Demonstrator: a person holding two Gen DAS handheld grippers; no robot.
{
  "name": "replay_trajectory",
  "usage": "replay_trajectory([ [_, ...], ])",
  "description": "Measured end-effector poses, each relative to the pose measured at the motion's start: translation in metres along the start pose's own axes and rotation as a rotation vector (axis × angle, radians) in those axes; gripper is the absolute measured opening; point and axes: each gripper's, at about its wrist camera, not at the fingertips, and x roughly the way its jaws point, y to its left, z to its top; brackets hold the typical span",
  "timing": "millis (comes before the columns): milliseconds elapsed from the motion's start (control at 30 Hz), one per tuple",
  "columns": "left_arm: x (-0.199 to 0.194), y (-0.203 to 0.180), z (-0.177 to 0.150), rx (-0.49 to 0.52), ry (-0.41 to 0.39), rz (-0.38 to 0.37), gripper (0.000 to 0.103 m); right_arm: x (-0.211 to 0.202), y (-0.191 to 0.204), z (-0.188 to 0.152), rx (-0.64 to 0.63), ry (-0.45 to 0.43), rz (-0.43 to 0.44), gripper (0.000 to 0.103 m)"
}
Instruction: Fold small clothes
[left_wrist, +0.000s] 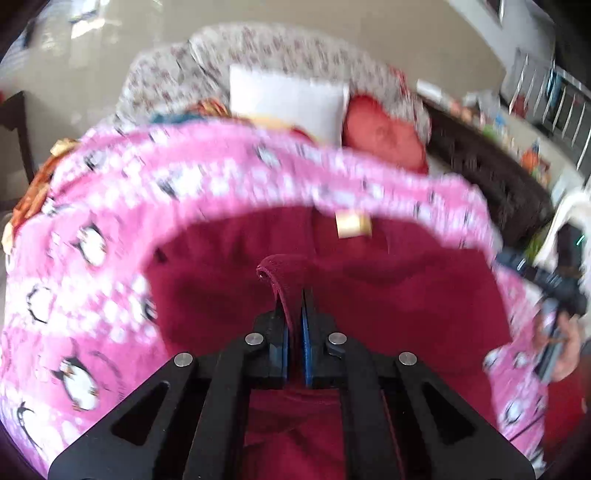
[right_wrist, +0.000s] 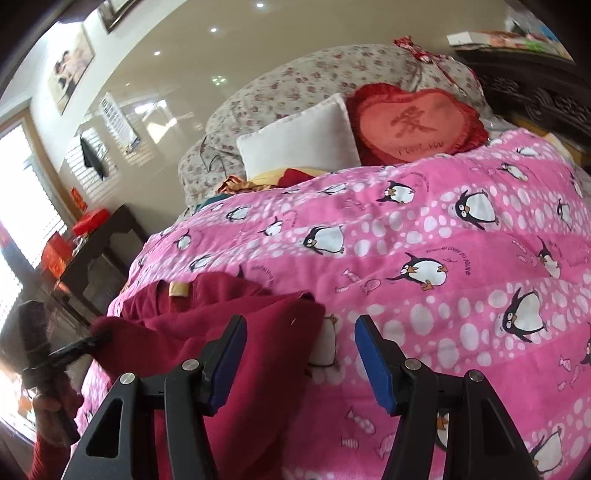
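A dark red garment (left_wrist: 388, 295) with a yellow neck label (left_wrist: 352, 225) lies on the pink penguin blanket (left_wrist: 92, 206). My left gripper (left_wrist: 295, 295) is shut on an edge of the garment, which sticks up between its blue pads. In the right wrist view the garment (right_wrist: 221, 325) lies at the lower left of the blanket (right_wrist: 461, 240), with the left gripper (right_wrist: 79, 343) pinching its left edge. My right gripper (right_wrist: 300, 336) is open and empty; its left finger is over the garment's right edge. The right gripper also shows in the left wrist view (left_wrist: 554, 299).
At the head of the bed are a white pillow (right_wrist: 303, 138), a red heart cushion (right_wrist: 413, 127) and a floral quilt (right_wrist: 295, 81). A dark side table (right_wrist: 99, 251) with red boxes stands to the left. A dark carved headboard (right_wrist: 535, 92) is at the right.
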Motion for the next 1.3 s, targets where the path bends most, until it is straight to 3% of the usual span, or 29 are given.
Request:
replay_trajectory([
  [100, -0.020, 0.021, 0.008, -0.058, -0.058, 0.039, 0.004, 0.005, 0.002, 0.005, 0.015, 0.010, 0.030, 0.059],
  [233, -0.006, 0.043, -0.006, -0.098, 0.014, 0.071, 0.004, 0.011, 0.014, 0.005, -0.021, 0.024, 0.048, 0.063],
  [367, 0.007, 0.035, -0.017, -0.087, 0.038, 0.072, 0.004, 0.035, 0.019, 0.004, -0.032, 0.090, 0.026, 0.064],
  [433, 0.009, 0.033, -0.015, -0.097, 0.037, 0.058, 0.004, 0.051, 0.020, 0.003, -0.028, 0.137, 0.064, 0.051],
  [467, 0.010, 0.032, -0.014, -0.096, 0.037, 0.058, 0.004, 0.053, 0.025, 0.005, -0.065, 0.125, 0.032, 0.027],
  [600, 0.013, 0.031, -0.012, -0.091, 0.044, 0.067, 0.004, 0.051, 0.038, 0.011, -0.169, 0.070, -0.064, 0.020],
  [667, 0.028, 0.035, -0.020, -0.089, 0.082, 0.106, 0.004, 0.066, 0.039, 0.006, -0.223, 0.069, -0.164, 0.020],
  [733, 0.042, 0.039, -0.029, -0.089, 0.107, 0.153, 0.006, 0.073, 0.034, 0.003, -0.206, 0.059, -0.179, 0.023],
  [767, 0.043, 0.043, -0.033, -0.100, 0.105, 0.150, 0.007, 0.070, 0.031, 0.004, -0.178, 0.051, -0.169, 0.030],
  [800, 0.039, 0.045, -0.034, -0.111, 0.095, 0.135, 0.007, 0.061, 0.030, 0.004, -0.156, 0.040, -0.171, 0.046],
  [833, 0.033, 0.046, -0.034, -0.122, 0.089, 0.116, 0.009, 0.051, 0.030, 0.004, -0.146, 0.031, -0.187, 0.052],
  [867, 0.024, 0.047, -0.035, -0.128, 0.083, 0.109, 0.012, 0.039, 0.031, 0.001, -0.141, 0.026, -0.192, 0.053],
  [933, 0.008, 0.045, -0.037, -0.110, 0.067, 0.124, 0.024, 0.013, 0.036, -0.009, -0.143, 0.049, -0.128, 0.053],
  [1000, -0.006, 0.041, -0.042, -0.101, 0.052, 0.112, 0.029, -0.007, 0.045, -0.027, -0.159, 0.078, -0.063, 0.053],
  [1067, -0.012, 0.034, -0.050, -0.098, 0.044, 0.082, 0.038, -0.013, 0.057, -0.046, -0.207, 0.116, -0.059, 0.053],
  [1100, -0.011, 0.030, -0.052, -0.090, 0.040, 0.085, 0.048, -0.012, 0.065, -0.057, -0.245, 0.129, -0.066, 0.053],
  [1133, -0.008, 0.026, -0.055, -0.080, 0.037, 0.099, 0.050, -0.008, 0.071, -0.065, -0.282, 0.140, -0.084, 0.053],
  [1233, 0.015, 0.024, -0.060, -0.060, 0.086, 0.174, 0.050, 0.020, 0.075, -0.088, -0.405, 0.202, -0.299, 0.053],
  [1267, 0.027, 0.030, -0.063, -0.070, 0.132, 0.167, 0.050, 0.031, 0.068, -0.094, -0.418, 0.216, -0.358, 0.054],
  [1300, 0.032, 0.036, -0.065, -0.096, 0.160, 0.145, 0.050, 0.034, 0.062, -0.097, -0.399, 0.222, -0.342, 0.054],
])
